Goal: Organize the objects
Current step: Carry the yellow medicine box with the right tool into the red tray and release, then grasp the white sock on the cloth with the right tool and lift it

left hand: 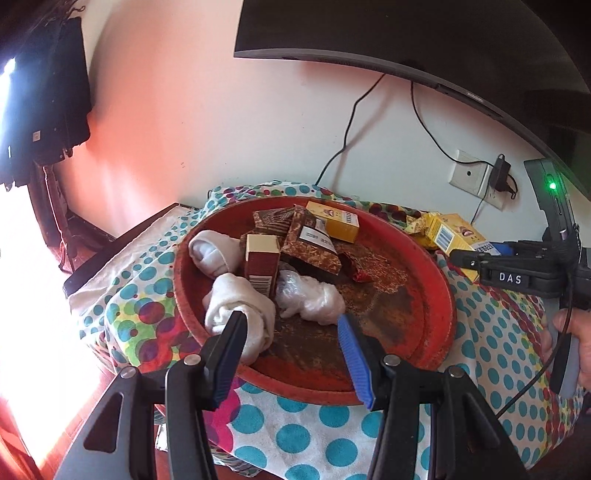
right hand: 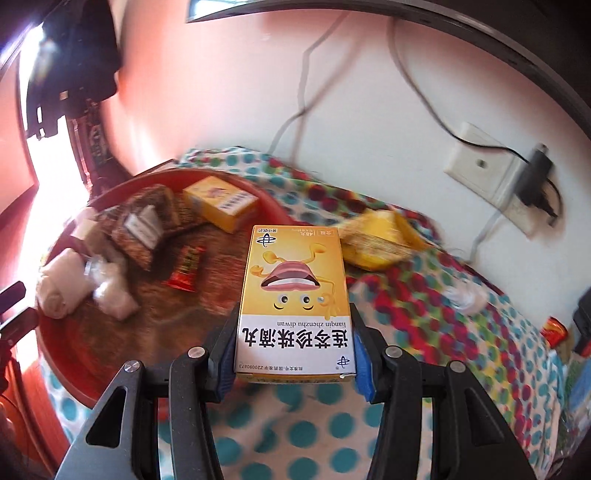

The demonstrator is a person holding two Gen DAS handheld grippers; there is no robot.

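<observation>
A round red tray (left hand: 436,280) sits on a polka-dot cloth (left hand: 303,435). It holds rolled white socks (left hand: 240,295), a clear plastic wad (left hand: 310,295), brown boxes (left hand: 314,240), a dark red box (left hand: 262,266) and a yellow box (left hand: 336,221). My left gripper (left hand: 291,325) is open and empty above the tray's near rim. My right gripper (right hand: 293,325) is shut on a yellow medicine box (right hand: 293,295), held above the cloth to the right of the tray (right hand: 62,354). It also shows in the left wrist view (left hand: 454,254).
A crumpled yellow wrapper (right hand: 376,236) lies on the cloth near the wall. A wall socket with a plugged adapter (right hand: 535,181) and cables is at the right. A small red packet (right hand: 186,267) lies in the tray. A dark monitor (left hand: 406,33) hangs above.
</observation>
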